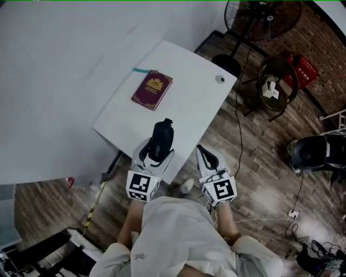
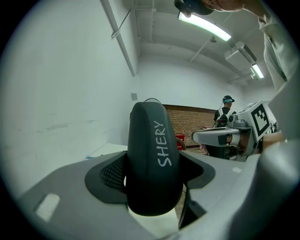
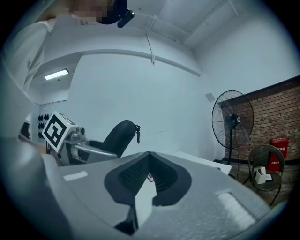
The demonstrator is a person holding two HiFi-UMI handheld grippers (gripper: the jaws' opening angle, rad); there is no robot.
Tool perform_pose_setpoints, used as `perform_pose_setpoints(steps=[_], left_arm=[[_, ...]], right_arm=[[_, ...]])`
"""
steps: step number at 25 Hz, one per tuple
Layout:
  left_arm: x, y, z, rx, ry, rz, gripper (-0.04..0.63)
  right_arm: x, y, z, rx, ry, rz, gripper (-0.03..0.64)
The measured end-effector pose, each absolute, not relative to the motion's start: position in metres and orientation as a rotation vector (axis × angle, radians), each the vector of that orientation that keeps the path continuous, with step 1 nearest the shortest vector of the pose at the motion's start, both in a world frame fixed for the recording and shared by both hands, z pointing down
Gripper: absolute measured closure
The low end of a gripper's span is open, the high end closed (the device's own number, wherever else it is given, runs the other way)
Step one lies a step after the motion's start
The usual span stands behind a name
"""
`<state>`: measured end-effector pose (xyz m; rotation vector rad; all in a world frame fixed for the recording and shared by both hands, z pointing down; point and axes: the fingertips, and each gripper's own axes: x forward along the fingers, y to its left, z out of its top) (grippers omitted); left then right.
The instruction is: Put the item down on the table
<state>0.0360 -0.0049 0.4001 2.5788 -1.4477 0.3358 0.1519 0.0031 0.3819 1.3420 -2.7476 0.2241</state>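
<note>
- Over the desk's (image 1: pixel 189 103) near edge, the left gripper's (image 1: pixel 156 156) fingers clamp the black case (image 1: pixel 161 136) (gripped at its lower end).
- Released this close to the edge, it could tip and roll off onto the floor (image 1: pixel 259 157).
- Beside it, the right gripper's (image 1: pixel 206 157) fingers are closed together, empty.

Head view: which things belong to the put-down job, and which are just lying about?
Job: black case, left gripper clamped on it, white table.
Lying about: maroon booklet on the table, standing fan, empty right gripper.
</note>
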Motion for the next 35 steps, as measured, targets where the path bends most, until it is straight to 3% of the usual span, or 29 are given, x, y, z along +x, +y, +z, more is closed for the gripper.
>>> perform_pose_setpoints(steps=[21, 35], left_arm=[[-0.029, -0.106, 0.469, 2.613, -1.133, 0.361, 0.247], [-0.014, -0.147, 0.511, 2.566, -1.080, 0.440, 0.247]], right_arm=[[0.079, -0.083, 0.425, 1.541, -2.483, 0.283, 0.612], [0.077, -0.121, 0.463, 1.491, -2.439, 0.365, 0.612]])
